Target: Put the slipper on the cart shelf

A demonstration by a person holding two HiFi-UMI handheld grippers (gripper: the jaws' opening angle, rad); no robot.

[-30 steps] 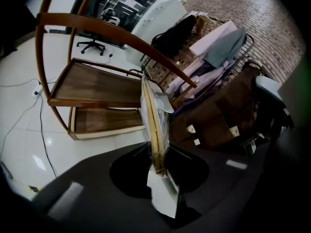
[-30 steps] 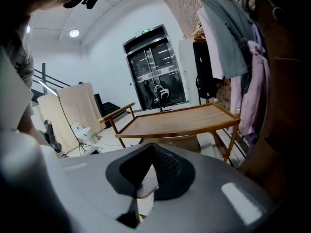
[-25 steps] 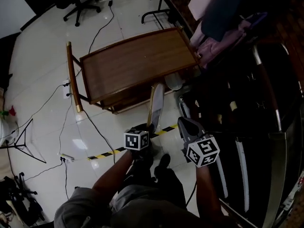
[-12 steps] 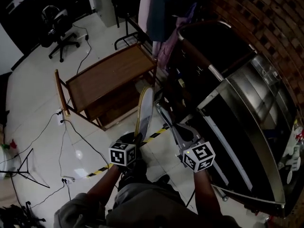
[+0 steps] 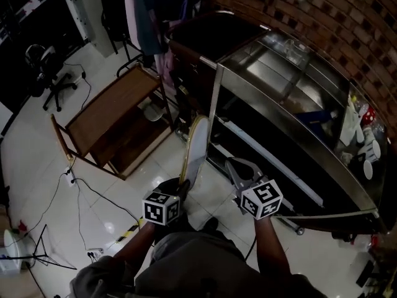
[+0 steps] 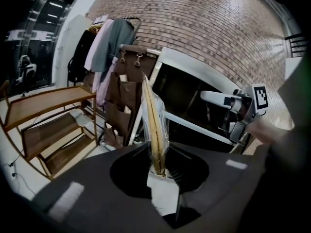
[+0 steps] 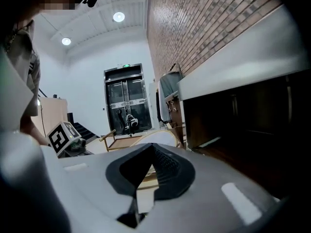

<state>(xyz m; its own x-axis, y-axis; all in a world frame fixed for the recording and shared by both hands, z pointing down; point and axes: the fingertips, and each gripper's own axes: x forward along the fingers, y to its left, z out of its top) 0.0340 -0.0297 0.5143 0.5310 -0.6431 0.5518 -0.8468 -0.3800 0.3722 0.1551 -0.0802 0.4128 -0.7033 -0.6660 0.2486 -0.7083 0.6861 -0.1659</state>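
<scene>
In the head view the left gripper [image 5: 180, 188] was clamped on the near end of a flat pale slipper [image 5: 193, 146] with a yellow edge. The slipper stood on edge above the white floor, right of the brown wooden cart [image 5: 105, 113] and well apart from its shelves. The right gripper [image 5: 232, 164] hung beside it with its jaws together, before the long steel counter [image 5: 279, 85].

In the left gripper view the jaws pinched the slipper [image 6: 154, 125] across its thin sole, through clear plastic wrap. It looked light and bendy and the film slippery, so a firm pinch near one end seemed best.

In the right gripper view the jaws met at their tips and held nothing.

Against a second earlier, the camera had swung towards the brick wall [image 5: 322, 17], the cart sat farther left, and the slipper remained gripped.
</scene>
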